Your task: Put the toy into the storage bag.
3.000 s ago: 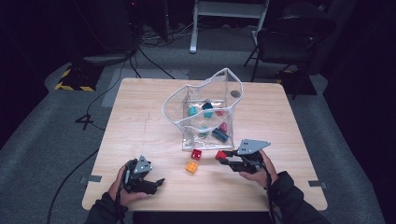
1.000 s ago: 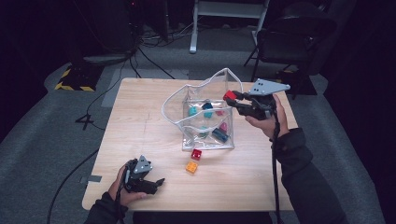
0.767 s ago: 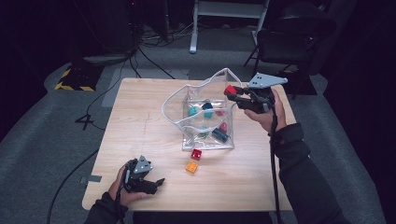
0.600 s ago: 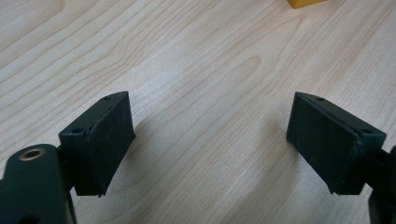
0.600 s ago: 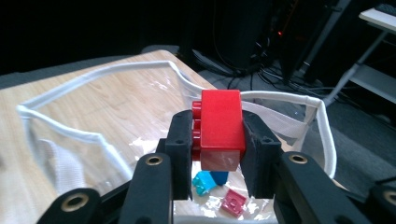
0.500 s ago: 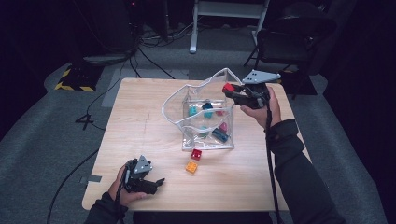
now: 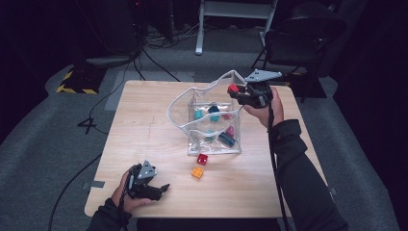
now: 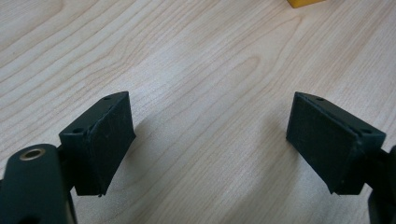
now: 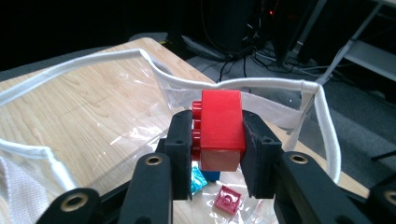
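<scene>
Red brick clamped in my right tongs, held above the open bag.

My right tongs [image 9: 217, 154] are closed on the red brick [image 9: 219, 130], pads pressing both its sides, studs facing left in the right gripper view; it hangs over the white-edged rim of the clear bag [image 7: 192, 103], with teal, blue and red pieces lying inside below it. My left tongs [image 7: 161, 188] rest low on the wooden surface [image 7: 144, 120] near its front edge, pads spread with bare wood between them. A red block [image 7: 202, 159] and an orange block [image 7: 197, 172] lie just in front of the bag.
</scene>
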`<state>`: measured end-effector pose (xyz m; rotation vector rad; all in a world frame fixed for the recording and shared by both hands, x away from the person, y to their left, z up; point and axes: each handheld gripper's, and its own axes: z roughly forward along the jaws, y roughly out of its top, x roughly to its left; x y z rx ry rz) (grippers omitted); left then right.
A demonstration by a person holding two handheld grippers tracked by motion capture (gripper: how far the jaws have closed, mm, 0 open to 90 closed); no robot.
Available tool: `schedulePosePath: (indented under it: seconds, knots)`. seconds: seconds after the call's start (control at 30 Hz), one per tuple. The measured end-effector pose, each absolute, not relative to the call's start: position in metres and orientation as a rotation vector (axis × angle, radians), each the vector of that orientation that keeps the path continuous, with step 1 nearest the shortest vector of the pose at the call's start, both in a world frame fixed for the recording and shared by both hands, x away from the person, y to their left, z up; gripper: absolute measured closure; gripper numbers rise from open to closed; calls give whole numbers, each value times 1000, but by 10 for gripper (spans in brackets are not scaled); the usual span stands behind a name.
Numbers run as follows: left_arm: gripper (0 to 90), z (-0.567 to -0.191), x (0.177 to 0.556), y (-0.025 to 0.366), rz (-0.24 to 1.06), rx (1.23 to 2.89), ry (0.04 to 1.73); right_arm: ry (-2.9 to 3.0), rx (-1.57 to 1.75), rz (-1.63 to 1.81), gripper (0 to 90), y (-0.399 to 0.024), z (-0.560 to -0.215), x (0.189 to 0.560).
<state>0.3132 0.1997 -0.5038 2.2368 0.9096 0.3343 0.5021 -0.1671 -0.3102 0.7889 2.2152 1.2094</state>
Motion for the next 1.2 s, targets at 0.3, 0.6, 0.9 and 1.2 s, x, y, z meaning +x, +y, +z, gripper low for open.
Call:
schedulePosePath:
  seconds: [0.3, 0.6, 0.9, 1.2]
  knots:
    - [153, -504, 313, 200, 337, 2238, 908, 2195, 854, 1196, 583, -167, -319, 507]
    - [153, -504, 313, 200, 335, 2237, 910, 2201, 847, 1229, 541, -173, -321, 501]
    - [152, -504, 313, 200, 337, 2238, 908, 2157, 795, 1321, 357, -179, -314, 478]
    - [152, -504, 313, 200, 335, 2237, 910, 2176, 698, 1355, 272, -182, -318, 443]
